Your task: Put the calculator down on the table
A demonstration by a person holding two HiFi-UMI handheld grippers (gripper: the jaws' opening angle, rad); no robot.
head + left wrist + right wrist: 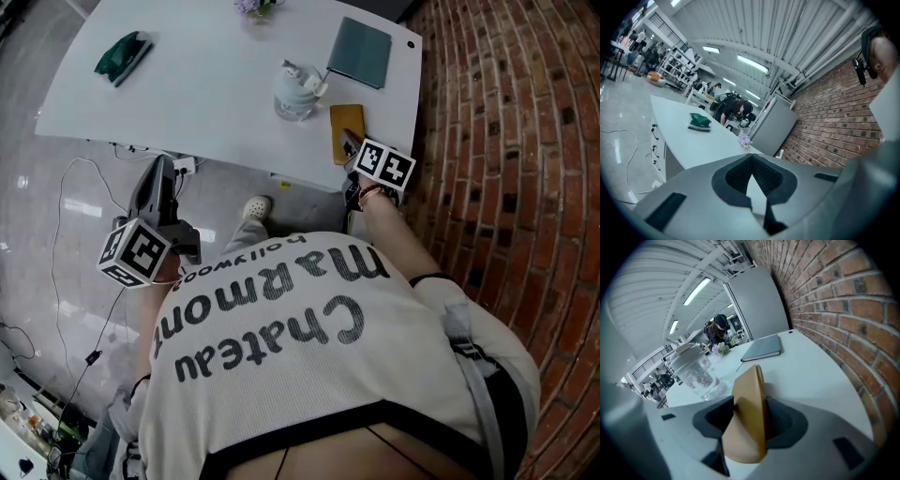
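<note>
A tan calculator (343, 122) sits at the near right edge of the white table (206, 84). In the right gripper view the calculator (749, 394) stands tilted on its edge between the jaws, which are spread to either side of it without pressing. My right gripper (350, 142) is open around it at the table's edge. My left gripper (161, 167) hangs over the floor, left of the person's body and short of the table. In its own view the left gripper (751, 161) is shut, its pads meet at the tips and nothing is between them.
A lidded glass jar (298, 92) stands just left of the calculator. A grey notebook (360, 52) lies beyond it. A green object (124, 54) lies at the table's far left. A brick wall (506, 141) runs along the right. Cables (75, 216) trail on the floor.
</note>
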